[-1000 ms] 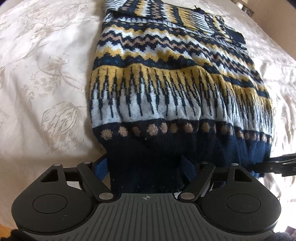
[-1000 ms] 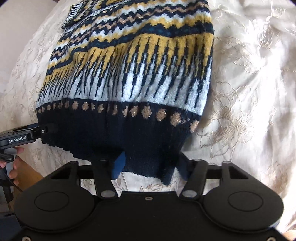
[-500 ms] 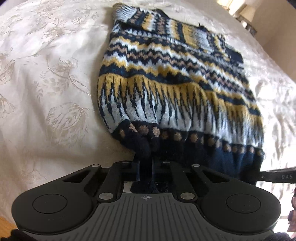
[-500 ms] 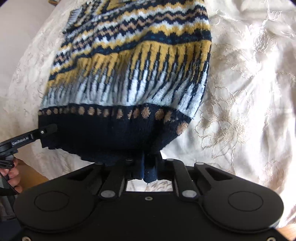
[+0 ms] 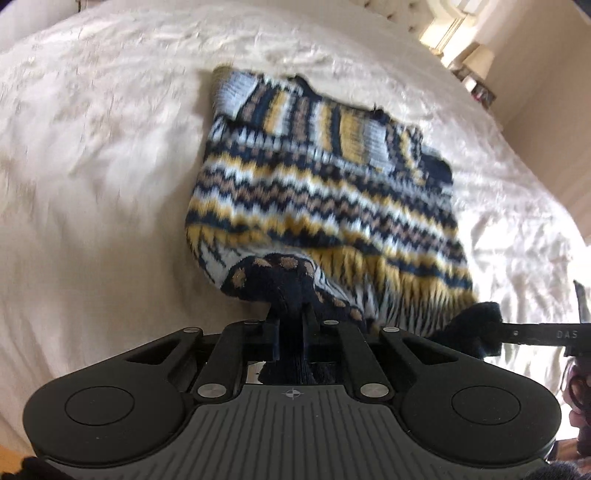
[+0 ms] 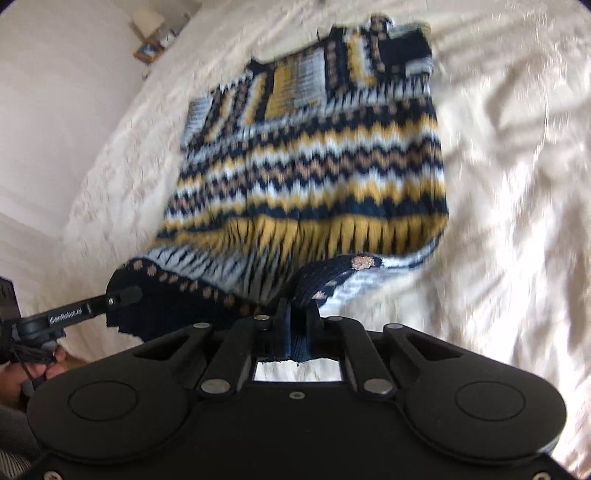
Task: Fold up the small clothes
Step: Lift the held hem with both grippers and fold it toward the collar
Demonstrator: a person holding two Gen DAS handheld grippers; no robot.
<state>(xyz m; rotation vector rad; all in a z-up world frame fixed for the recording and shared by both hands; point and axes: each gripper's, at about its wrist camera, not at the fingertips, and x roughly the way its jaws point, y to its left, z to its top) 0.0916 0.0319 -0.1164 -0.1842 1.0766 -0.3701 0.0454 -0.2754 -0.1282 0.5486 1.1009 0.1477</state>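
A small knitted sweater (image 5: 325,192) with navy, yellow, white and tan zigzag bands lies on a cream bedspread (image 5: 92,184); it also shows in the right wrist view (image 6: 314,166). My left gripper (image 5: 291,314) is shut on the navy hem at the sweater's left corner and holds it lifted. My right gripper (image 6: 299,314) is shut on the navy hem at the right corner, also lifted. Each gripper shows in the other's view, the right (image 5: 495,334) and the left (image 6: 122,295), pinching the hem. The hem edge curls up and over toward the sweater's body.
The cream embroidered bedspread (image 6: 517,221) spreads all round the sweater. A bedside shelf with small items (image 5: 476,81) stands far right beyond the bed; a wall and a small box (image 6: 155,33) lie at the far left in the right wrist view.
Both grippers closed on the navy hem, then lifted it off the bed and carried it forward; the hem now curls over the sweater's lower part.
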